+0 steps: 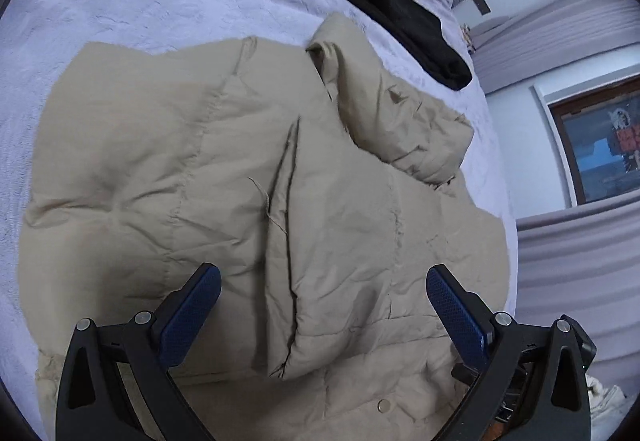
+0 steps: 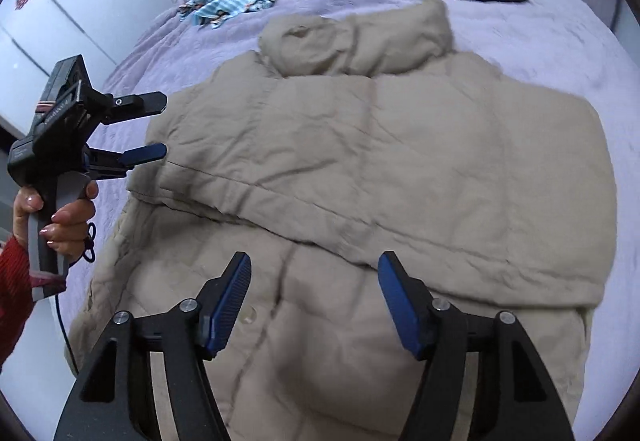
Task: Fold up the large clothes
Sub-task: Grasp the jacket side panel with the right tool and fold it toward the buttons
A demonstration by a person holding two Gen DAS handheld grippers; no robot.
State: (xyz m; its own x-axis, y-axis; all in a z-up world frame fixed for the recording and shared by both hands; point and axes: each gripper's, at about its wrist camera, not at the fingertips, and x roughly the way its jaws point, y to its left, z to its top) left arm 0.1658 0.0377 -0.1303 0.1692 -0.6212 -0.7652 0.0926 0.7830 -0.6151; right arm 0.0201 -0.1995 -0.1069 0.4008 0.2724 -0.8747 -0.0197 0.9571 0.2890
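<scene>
Coat [image 2: 380, 161] lies below both gaping, empty grippers, collar far; left gripper [image 2: 156, 129] nearer its side edge, right gripper [image 2: 314, 281] over its near end

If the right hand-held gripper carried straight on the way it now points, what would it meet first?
Most likely the beige padded jacket: the right hand-held gripper, open and empty, points down at its folded-over panel on the purple bedspread. Depth is hard to judge.

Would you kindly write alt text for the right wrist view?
A beige puffer jacket lies partly folded on a lavender bed, with the open right gripper above its lower part. The left gripper, also open, hovers at the jacket's left edge.
</scene>
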